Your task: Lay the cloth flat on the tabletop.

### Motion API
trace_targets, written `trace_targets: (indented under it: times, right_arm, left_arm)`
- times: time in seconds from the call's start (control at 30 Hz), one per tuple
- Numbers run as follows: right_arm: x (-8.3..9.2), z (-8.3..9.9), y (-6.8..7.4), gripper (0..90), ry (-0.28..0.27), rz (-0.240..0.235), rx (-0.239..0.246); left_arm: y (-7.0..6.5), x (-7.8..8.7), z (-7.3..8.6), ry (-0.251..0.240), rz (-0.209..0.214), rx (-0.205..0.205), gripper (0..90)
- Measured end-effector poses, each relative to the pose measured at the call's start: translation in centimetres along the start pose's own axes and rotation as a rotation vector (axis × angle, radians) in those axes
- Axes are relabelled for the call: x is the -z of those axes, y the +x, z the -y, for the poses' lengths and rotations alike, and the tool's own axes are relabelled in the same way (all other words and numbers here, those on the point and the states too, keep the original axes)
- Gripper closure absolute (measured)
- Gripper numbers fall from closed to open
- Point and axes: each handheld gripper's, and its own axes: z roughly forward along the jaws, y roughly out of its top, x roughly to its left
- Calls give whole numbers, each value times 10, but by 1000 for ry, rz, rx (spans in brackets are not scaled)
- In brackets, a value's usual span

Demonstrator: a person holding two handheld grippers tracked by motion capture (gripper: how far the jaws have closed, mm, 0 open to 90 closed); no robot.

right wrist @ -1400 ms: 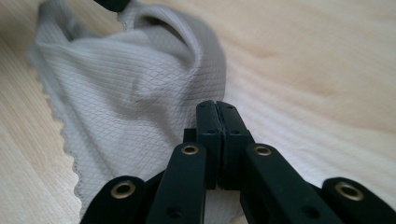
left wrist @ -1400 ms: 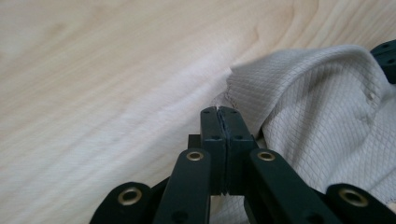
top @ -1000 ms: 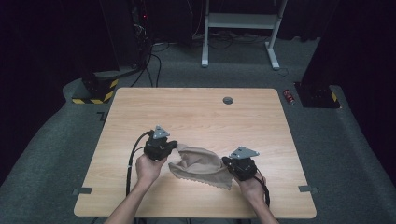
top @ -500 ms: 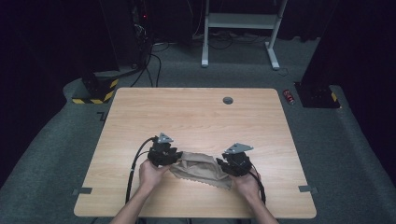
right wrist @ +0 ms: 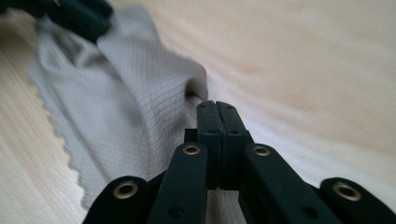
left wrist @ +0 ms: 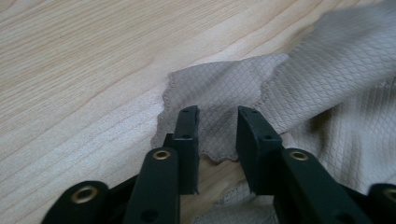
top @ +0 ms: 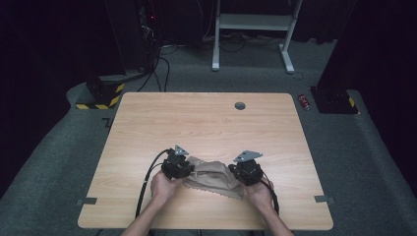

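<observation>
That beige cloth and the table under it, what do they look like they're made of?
The cloth looks like a thin woven or knit fabric, perhaps microfibre: matte, with a fine diamond texture and a zigzag-cut edge, and it folds softly. The table looks like light wood or a wood-look laminate: straight grain lines and a smooth, faintly glossy top.

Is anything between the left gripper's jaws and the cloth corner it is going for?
Nothing visible. The left gripper has its jaws apart right over the corner of the beige cloth, which lies flat on the bare table. The jaws have just been closing.
</observation>
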Motion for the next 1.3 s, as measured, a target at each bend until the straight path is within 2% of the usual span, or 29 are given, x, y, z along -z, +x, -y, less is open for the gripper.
trace_targets:
  times: [0.1, 0.17, 0.23, 0.3, 0.37, 0.43, 0.57, 0.63, 0.67, 0.73, 0.83, 0.93, 1.0, 1.07, 1.17, 1.3]
  right_arm:
    - [19, -3, 5, 897, -75, 25, 37]
    - [29, -1, 10, 897, -105, 23, 72]
    - [34, 7, 15, 896, -97, -3, 106]
    - [28, 21, 18, 893, -34, -34, 126]
    - [19, 36, 18, 888, 32, -79, 120]
    - [16, 44, 17, 851, 45, -99, 109]
    - [24, 35, 12, 758, -39, -88, 50]
    - [27, 24, 9, 729, -73, -60, 30]
    - [26, 19, 7, 721, -73, -43, 14]
    - [17, 12, 1, 696, -39, -28, -26]
    - [-3, 9, -5, 658, 32, -30, -75]
    - [-19, 9, -5, 672, 93, -35, -107]
    - [-26, 10, -4, 770, 120, -49, -98]
    - [-27, 9, -3, 876, 124, -67, -76]
    - [-24, 8, 0, 892, 110, -47, -53]
    - [-5, -2, -4, 894, 18, 15, -20]
  left_arm:
    - [1, 1, 0, 4, -2, -3, 748]
    - [1, 1, 1, 6, -7, -7, 767]
    - [2, 1, 1, 5, -11, -13, 796]
    - [2, 1, 1, 4, -11, -12, 812]
    - [3, 1, 1, 4, -12, -11, 830]
    - [3, 1, 2, 4, -8, -12, 849]
    - [4, 2, 2, 10, -3, -22, 865]
    - [2, 3, 3, 6, 1, -15, 865]
    - [2, 3, 4, 2, 1, -18, 861]
    - [2, 3, 5, -5, 8, -18, 828]
    - [2, 5, 7, -16, 6, -14, 749]
    - [4, 8, 8, -28, -6, -11, 669]
    - [6, 10, 8, -37, -12, -10, 623]
    - [7, 12, 8, -46, -12, -6, 595]
    - [6, 14, 8, -67, -7, -8, 570]
    - [4, 16, 5, -79, -3, -29, 551]
